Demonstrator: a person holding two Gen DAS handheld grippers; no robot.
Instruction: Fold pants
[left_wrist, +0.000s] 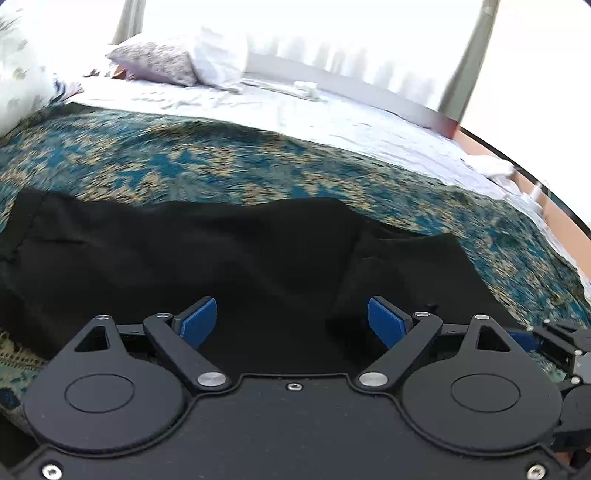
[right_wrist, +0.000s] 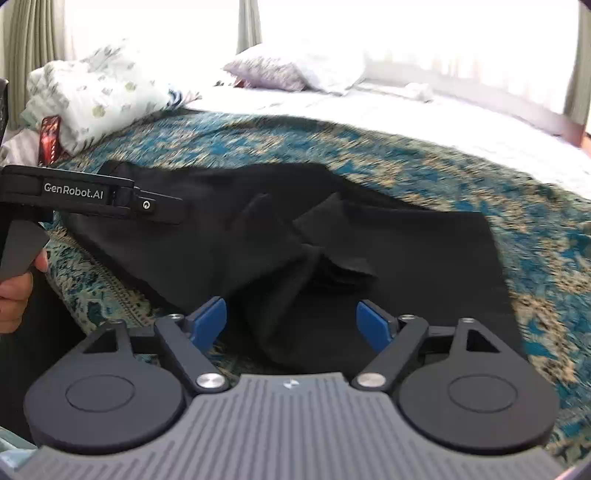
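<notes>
Black pants (left_wrist: 221, 251) lie spread and rumpled on a teal and tan patterned bedspread (left_wrist: 207, 158). In the right wrist view the pants (right_wrist: 406, 251) show folds and a bunched flap near the middle. My left gripper (left_wrist: 291, 321) is open, its blue pads wide apart just above the near part of the pants. My right gripper (right_wrist: 291, 325) is open too, over the pants' near edge, holding nothing. The left gripper's body (right_wrist: 92, 195) shows at the left of the right wrist view, held by a hand.
A white sheet (left_wrist: 314, 107) covers the far half of the bed. Pillows (left_wrist: 159, 62) lie at the head, and a floral bundle of bedding (right_wrist: 96, 96) sits at the left. Bright windows with curtains stand behind. The bed's wooden edge (left_wrist: 554, 206) runs at the right.
</notes>
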